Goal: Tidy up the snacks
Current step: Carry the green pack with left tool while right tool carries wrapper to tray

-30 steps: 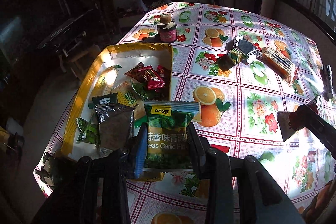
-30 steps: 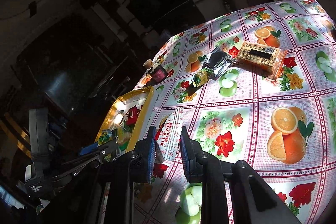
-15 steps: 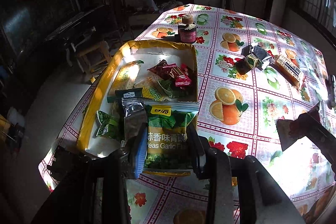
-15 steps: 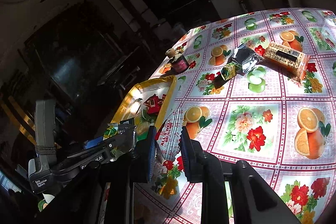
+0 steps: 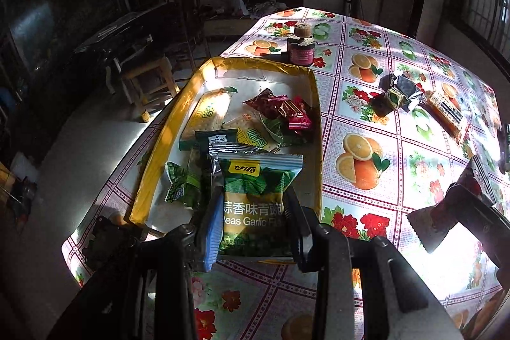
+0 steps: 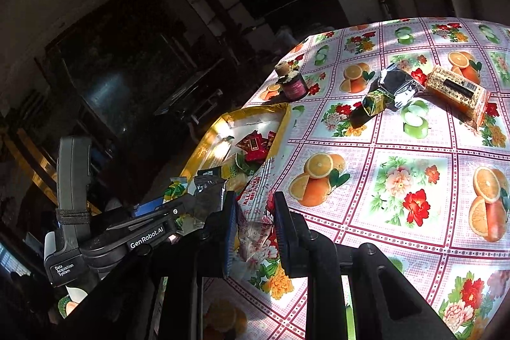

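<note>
Over the near end of the yellow-rimmed tray (image 5: 188, 94), in the left wrist view, the left gripper (image 5: 255, 212) pinches a green bag of garlic peas (image 5: 258, 196) between its two fingers, the bag standing upright with its top edge toward the tray's middle. Inside the tray lie a cracker pack (image 5: 208, 113) near the far left side, red candy wrappers (image 5: 280, 109) toward the right wall, a small green packet (image 5: 181, 185) by the left rim and a dark foil pouch (image 5: 220, 145) just behind the pea bag. Beyond the tray's far end stands a small dark jar with a cork (image 5: 301, 48). To the right of the tray, well apart from it on the fruit-print tablecloth (image 5: 360, 164), sit crumpled foil packets (image 5: 400, 90) and a long biscuit pack (image 5: 446, 113). At the right edge the right gripper (image 5: 446, 212) holds a flat red-and-white packet (image 5: 475, 177). In the right wrist view, the right gripper (image 6: 255, 228) is closed on that red-and-white packet (image 6: 258, 206), which reaches up toward the tray's (image 6: 283, 123) right wall. The left gripper (image 6: 178, 209) shows to the left, over the tray's near end. The jar (image 6: 291, 83) stands beyond the tray; the foil packets (image 6: 387, 91) and biscuit pack (image 6: 457, 90) lie far to its right.
</note>
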Motion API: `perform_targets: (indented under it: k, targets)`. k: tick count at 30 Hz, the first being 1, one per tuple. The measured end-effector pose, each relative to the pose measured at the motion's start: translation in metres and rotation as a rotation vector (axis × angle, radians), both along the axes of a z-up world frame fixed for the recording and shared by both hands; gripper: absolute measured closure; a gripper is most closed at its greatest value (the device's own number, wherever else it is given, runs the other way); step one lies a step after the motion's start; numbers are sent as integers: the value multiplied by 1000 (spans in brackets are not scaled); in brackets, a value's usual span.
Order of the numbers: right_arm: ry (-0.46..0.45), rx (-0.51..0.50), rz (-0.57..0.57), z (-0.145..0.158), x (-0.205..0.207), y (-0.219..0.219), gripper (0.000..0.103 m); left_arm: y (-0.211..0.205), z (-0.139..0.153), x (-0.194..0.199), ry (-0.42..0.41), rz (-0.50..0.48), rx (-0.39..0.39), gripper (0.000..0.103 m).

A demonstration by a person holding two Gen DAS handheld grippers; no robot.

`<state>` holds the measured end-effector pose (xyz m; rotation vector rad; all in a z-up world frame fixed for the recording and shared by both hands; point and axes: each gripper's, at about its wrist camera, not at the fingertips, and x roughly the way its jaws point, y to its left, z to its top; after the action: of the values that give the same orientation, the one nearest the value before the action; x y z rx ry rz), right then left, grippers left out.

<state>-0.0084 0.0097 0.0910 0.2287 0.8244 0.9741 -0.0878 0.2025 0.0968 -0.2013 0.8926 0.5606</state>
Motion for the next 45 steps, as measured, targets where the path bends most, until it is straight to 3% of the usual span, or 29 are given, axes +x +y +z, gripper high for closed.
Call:
perform_targets:
  k: [21, 36, 45]
  targets:
    - [-27, -1, 108, 7, 5, 67, 78, 40, -9, -3, 8, 79, -27, 68]
    - [-42, 25, 111, 11, 53, 134, 78, 80, -12, 17, 18, 142, -46, 68]
    - [4, -11, 97, -8, 88, 167, 78, 93, -16, 38, 36, 156, -34, 68]
